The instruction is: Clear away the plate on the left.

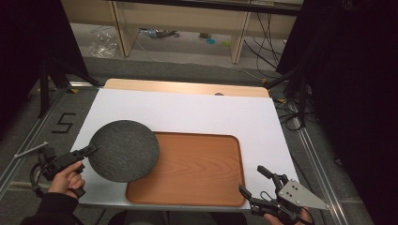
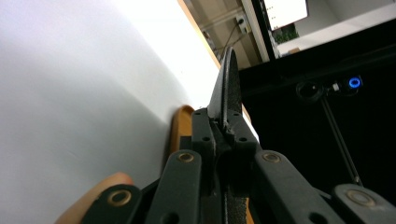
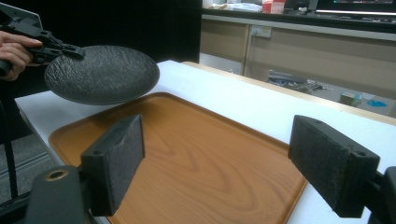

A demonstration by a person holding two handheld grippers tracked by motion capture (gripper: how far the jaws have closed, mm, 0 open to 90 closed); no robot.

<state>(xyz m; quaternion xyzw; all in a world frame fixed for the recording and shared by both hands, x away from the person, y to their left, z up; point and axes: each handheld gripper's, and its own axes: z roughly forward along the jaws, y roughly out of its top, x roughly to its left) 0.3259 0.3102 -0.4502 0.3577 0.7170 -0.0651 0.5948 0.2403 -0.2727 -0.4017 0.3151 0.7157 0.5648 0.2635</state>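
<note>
White sheeting covers the table (image 1: 197,112), whose pale wooden edge shows along the far side. On it, toward the near edge, lies a rectangular wooden tray with rounded corners and a low rim (image 1: 197,171), its reddish grain bare. Over the tray's left end hangs a round, dark grey plate with a rough, stony texture (image 1: 123,150), lifted clear of the tray and tilted, partly above the tray's corner and partly above the white sheet. The left gripper (image 1: 91,150), held in the person's left hand (image 1: 69,178), has its black fingers clamped on the plate's left rim; in the left gripper view the plate (image 2: 229,88) runs edge-on between them. The right gripper (image 1: 256,180), topped by a grey three-cornered plate (image 1: 298,193), sits just off the tray's near right corner, its padded fingers (image 3: 119,156) spread wide apart with nothing between them.
</note>
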